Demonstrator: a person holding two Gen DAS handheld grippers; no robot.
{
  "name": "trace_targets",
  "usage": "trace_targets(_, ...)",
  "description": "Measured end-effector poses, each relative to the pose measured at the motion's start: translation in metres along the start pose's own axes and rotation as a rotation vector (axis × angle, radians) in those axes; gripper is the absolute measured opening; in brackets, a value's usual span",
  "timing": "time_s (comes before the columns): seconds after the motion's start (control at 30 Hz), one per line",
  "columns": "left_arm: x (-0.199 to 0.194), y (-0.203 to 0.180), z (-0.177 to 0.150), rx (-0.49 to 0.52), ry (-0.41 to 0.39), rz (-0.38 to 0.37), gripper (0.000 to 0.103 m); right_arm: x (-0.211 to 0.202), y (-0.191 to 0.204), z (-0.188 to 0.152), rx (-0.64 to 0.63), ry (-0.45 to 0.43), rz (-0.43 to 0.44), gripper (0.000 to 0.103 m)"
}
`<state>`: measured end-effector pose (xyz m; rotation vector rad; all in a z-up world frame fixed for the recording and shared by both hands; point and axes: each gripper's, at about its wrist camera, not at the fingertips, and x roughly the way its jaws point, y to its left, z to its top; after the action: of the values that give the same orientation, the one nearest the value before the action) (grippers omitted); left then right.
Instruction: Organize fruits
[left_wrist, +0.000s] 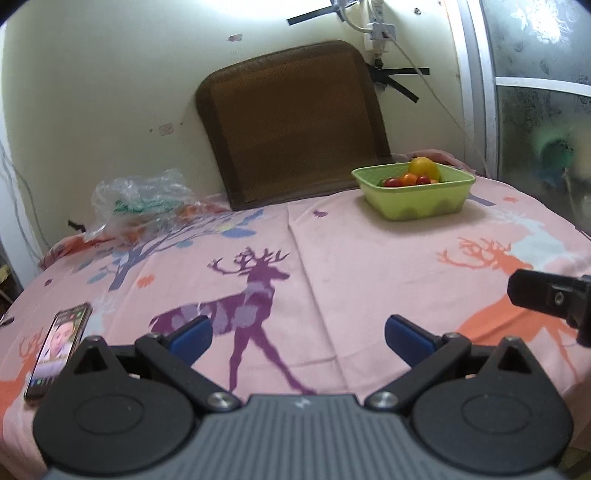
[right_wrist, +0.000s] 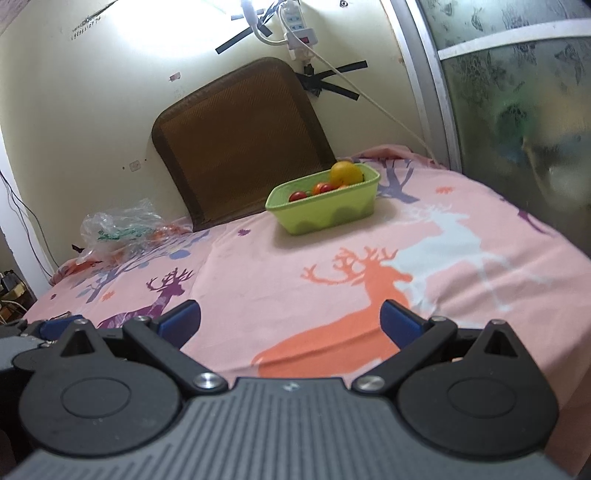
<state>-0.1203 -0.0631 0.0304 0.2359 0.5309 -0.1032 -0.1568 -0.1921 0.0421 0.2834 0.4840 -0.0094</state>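
Resting spot: green basket of fruits on the pink deer sheet, near a brown mat.
Left claw: spread, holding nothing.
Right claw: spread, holding nothing.
Phone: beside left claw.

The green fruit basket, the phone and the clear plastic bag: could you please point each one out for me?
green fruit basket (left_wrist: 417, 201): left wrist view, on its front wall.
phone (left_wrist: 57, 349): left wrist view, on the lit screen.
clear plastic bag (right_wrist: 118, 225): right wrist view, on the crumpled middle.
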Motion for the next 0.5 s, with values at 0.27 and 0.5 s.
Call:
trace_targets(0.27, 0.032, -0.019, 0.032, 0.066, 0.033, -0.054, 0.103, 0.024, -0.008, 0.027, 0.013, -0.003, -0.027, 0.103)
trace_targets(0.5, 0.066, -0.023, 0.058, 0.033, 0.088, -0.083, 0.103, 0.045, -0.011, 0.044, 0.015, -0.009, -0.040, 0.103)
